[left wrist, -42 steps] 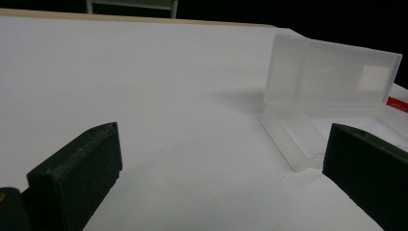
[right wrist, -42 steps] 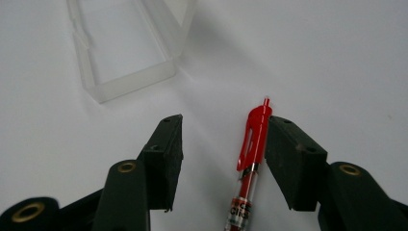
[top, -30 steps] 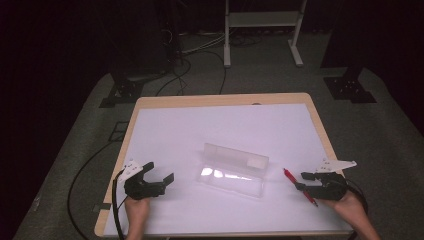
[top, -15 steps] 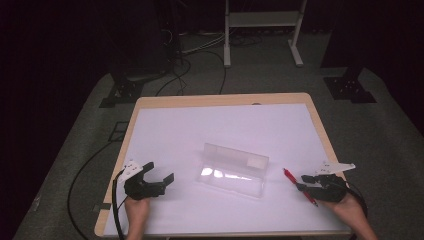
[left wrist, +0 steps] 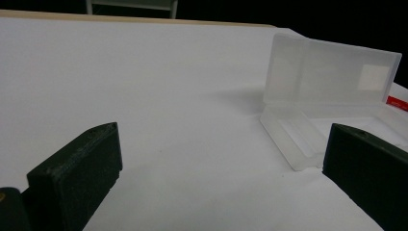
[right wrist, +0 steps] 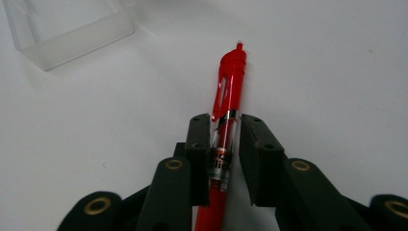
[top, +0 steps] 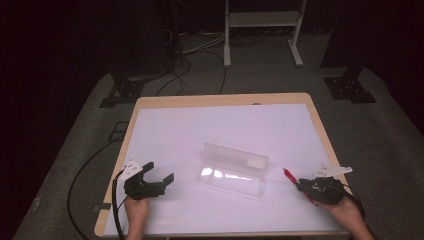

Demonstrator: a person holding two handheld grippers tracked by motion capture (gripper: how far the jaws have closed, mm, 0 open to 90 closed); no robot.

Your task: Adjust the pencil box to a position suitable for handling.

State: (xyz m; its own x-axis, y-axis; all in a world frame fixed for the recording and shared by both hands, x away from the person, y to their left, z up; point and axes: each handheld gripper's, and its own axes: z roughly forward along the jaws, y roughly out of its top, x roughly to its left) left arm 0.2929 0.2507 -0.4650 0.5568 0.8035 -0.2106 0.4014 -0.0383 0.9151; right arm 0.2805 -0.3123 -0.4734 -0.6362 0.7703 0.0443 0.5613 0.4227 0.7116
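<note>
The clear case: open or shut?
Open: the clear case has its lid standing upright behind the shallow tray, which looks empty.

The only lettering in sight is on the red pen [right wrist: 226,120] lying on the bench at the near right. A dark band on its clear barrel, just below the silver ring, carries small pale print, but it sits between the fingers [right wrist: 198,144] of the right gripper [right wrist: 226,159] and is too small and blurred to read. The clear plastic case [left wrist: 332,82] in the middle of the bench has a pale square patch on its raised lid; nothing can be read on it.
</note>
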